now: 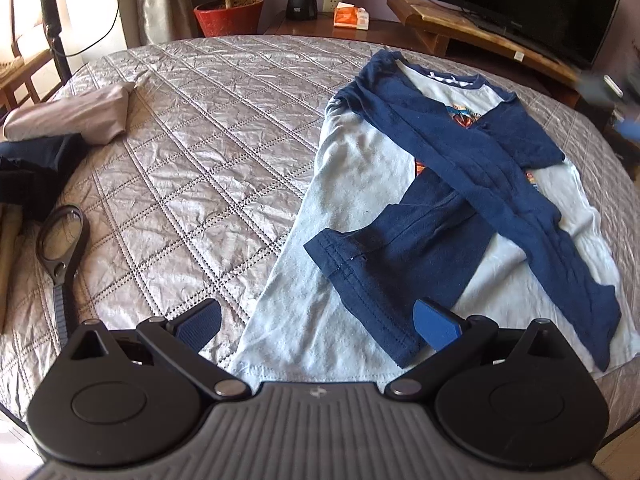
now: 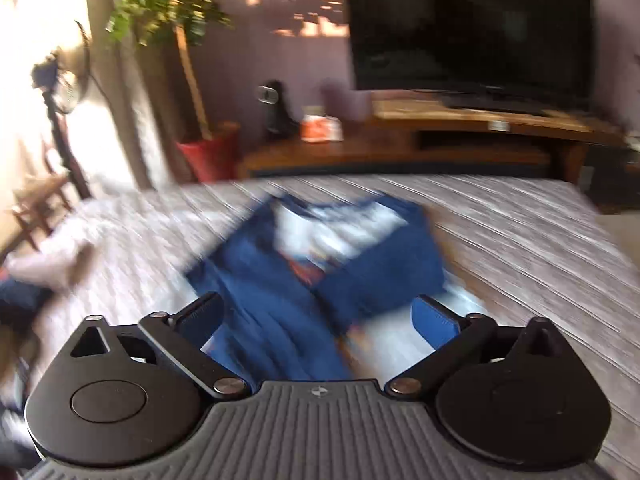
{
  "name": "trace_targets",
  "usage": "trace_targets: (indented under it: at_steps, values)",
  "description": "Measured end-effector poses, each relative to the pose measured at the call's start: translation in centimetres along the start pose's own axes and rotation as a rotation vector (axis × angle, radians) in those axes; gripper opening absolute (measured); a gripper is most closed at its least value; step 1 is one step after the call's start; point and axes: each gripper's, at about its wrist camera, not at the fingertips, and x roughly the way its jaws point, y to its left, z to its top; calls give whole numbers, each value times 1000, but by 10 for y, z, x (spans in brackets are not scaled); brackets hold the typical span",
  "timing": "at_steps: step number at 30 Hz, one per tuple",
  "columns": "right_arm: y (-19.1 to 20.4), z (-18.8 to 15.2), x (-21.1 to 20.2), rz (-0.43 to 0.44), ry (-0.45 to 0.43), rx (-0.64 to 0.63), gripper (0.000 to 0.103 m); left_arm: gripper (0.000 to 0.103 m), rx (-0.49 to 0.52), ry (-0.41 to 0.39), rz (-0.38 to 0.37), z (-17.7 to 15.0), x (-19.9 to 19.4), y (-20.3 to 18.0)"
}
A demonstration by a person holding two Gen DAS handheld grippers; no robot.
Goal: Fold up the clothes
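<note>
On quilt (image 1: pixel 192 128), shirt (image 1: pixel 360 200) collar far.

shiny quilted bedspread (image 1: pixel 192 128), matt cotton shirt (image 1: pixel 360 184)

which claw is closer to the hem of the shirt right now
Left. The left claw hangs open right over the bottom hem of the shirt, its fingers straddling the hem edge. The right claw, open and empty, sits up by the shirt's collar end, blurred.

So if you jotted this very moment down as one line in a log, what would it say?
step: sleeves crossed over shirt | left claw: open, above hem | right claw: open, empty, view blurred | surface: quilted bed
</note>
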Motion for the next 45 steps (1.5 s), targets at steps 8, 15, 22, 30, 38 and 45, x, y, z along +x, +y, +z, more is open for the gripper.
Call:
trace_targets:
  at_steps: [8,15,22,30,38,45]
  values:
    - [81,57,182,52,198,22,36,102,-130,39,-36,7,14,20]
    - [97,58,266,-76,221,31,72,102,-207,58,-52,7,18,40]
    - [139,53,297,-64,217,-164,0,102,-224,81,-82,8,23,42]
    - [138,64,265,-43,110,-61,8,102,-252,82,-66,6,22,53]
    - [80,61,256,-163,96,-25,87,102,-240,85,-84,8,24,48]
    - [86,51,283,-125,151,7,32,102,-239,89,-72,6,23,48]
